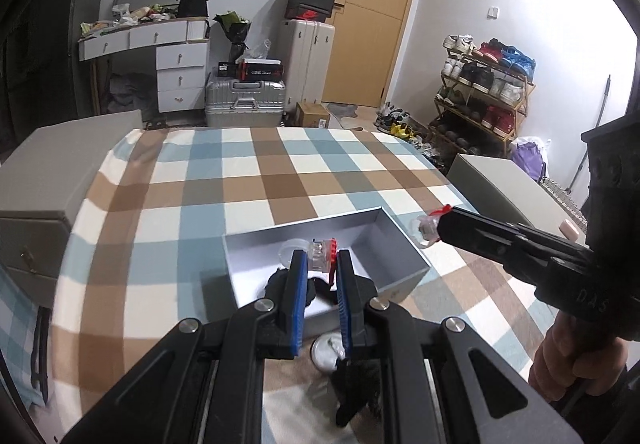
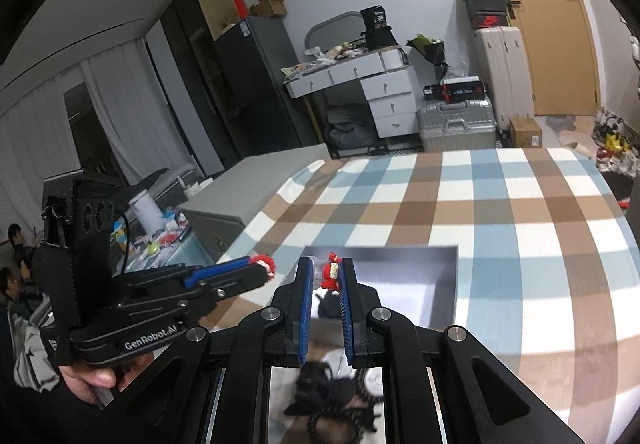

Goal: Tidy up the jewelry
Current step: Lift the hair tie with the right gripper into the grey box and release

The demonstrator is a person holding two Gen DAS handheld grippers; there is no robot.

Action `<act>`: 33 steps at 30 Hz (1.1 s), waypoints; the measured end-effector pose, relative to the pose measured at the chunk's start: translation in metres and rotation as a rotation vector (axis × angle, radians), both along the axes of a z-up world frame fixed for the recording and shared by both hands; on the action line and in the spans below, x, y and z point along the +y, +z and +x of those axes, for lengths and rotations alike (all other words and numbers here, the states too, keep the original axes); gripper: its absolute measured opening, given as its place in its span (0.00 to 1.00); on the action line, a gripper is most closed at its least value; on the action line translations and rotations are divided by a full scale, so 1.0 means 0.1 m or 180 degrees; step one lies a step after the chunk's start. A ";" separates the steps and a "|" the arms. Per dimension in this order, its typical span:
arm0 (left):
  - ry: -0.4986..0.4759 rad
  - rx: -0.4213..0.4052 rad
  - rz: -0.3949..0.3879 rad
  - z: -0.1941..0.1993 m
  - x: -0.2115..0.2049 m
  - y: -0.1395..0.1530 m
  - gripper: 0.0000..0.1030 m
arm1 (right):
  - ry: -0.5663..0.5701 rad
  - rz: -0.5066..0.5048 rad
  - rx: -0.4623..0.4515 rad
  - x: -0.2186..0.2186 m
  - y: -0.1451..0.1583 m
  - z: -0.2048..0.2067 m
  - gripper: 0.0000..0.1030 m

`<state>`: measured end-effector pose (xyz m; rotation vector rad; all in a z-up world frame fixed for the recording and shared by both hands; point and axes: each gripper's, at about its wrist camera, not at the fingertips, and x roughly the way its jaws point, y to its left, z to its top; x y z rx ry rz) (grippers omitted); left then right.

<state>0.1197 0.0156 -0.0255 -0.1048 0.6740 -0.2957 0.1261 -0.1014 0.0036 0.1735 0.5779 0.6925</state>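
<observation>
Left gripper (image 1: 322,264) was pinching a small clear-and-red piece (image 1: 320,259) at its tips, above the open grey box (image 1: 400,244) on the checked tablecloth (image 1: 240,180). Right gripper (image 2: 325,274) was likewise clamped on a red-and-clear trinket (image 2: 330,271), held over the same box. Both items were off the table, in the air. Dark beaded strands (image 2: 340,396) lay blurred below the right fingers. A hand (image 1: 568,364) gripped the right tool's handle.
</observation>
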 end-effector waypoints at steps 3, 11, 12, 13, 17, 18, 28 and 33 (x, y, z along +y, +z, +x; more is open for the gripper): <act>-0.0014 0.0047 -0.0004 0.11 -0.04 -0.02 0.09 | 0.0006 -0.0022 0.0005 0.02 -0.03 0.13 0.12; -0.0091 0.0260 0.0009 0.39 -0.14 -0.18 0.09 | 0.0027 -0.0063 0.0140 0.04 -0.23 0.48 0.12; -0.0102 0.0285 0.0013 0.41 -0.14 -0.19 0.09 | 0.0027 -0.0072 0.0169 0.03 -0.27 0.52 0.12; -0.0116 0.0304 0.0013 0.42 -0.15 -0.21 0.09 | 0.0021 -0.0090 0.0211 0.03 -0.32 0.56 0.12; -0.0190 0.0380 0.0016 0.49 -0.19 -0.26 0.09 | 0.0032 -0.0102 0.0329 0.02 -0.45 0.67 0.12; -0.0200 0.0396 0.0031 0.51 -0.21 -0.27 0.09 | 0.0042 -0.0108 0.0354 0.03 -0.48 0.69 0.12; -0.0322 0.0523 0.0046 0.66 -0.27 -0.35 0.09 | 0.0001 -0.0141 0.0499 0.02 -0.67 0.86 0.12; -0.0344 0.0533 0.0006 0.65 -0.24 -0.37 0.10 | 0.0006 -0.0119 0.0526 0.04 -0.69 0.88 0.13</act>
